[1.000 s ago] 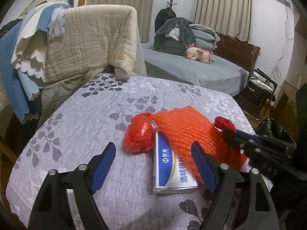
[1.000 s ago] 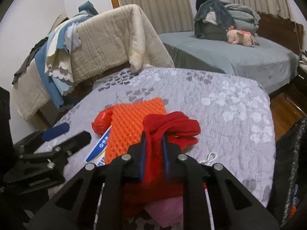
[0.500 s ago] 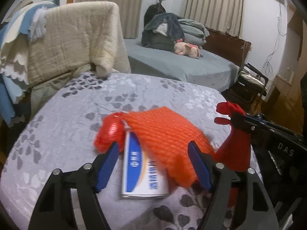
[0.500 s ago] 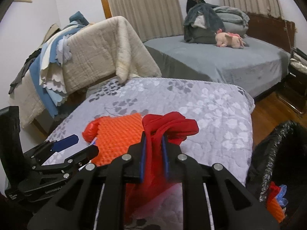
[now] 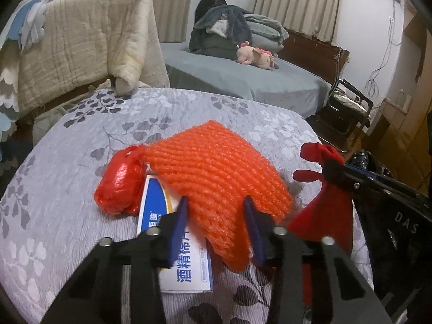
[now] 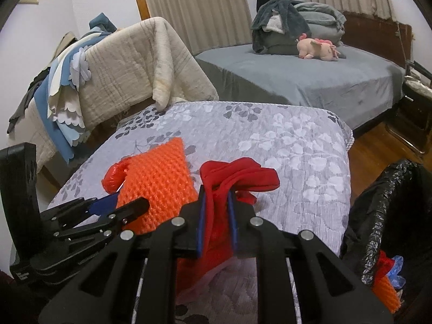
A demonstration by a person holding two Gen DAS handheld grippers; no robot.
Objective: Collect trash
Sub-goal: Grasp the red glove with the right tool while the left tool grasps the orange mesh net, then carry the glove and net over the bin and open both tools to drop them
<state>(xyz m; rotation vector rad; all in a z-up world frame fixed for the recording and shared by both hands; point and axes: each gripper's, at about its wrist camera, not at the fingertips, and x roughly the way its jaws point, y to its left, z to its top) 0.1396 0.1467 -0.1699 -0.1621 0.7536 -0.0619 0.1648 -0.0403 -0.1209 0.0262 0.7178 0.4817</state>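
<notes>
An orange foam net [image 5: 216, 167] lies on the grey leaf-print bedspread [image 5: 67, 167], partly over a white and blue box [image 5: 154, 210]. A knotted red plastic bundle [image 5: 118, 186] touches the net's left edge. My left gripper [image 5: 214, 216] is closing its jaws, and the blue pads press the net's near edge between them. The right wrist view shows that gripper [image 6: 129, 202] from the side on the net [image 6: 159, 172]. My right gripper [image 6: 216, 197] is shut on a red bag [image 6: 237, 175], held just above the bedspread, right of the net.
A bin lined with a black bag [image 6: 378, 202] stands off the bed's right edge with red, blue and orange trash [image 6: 388, 278] inside. Quilts hang over a rail [image 5: 81, 40] at the back left. A second bed [image 6: 310, 81] with a pink plush toy lies beyond.
My left gripper moved forward and its jaws narrowed from wide apart onto the orange net's near edge. The right gripper with the red bag shifted right, bringing the black bin bag into view.
</notes>
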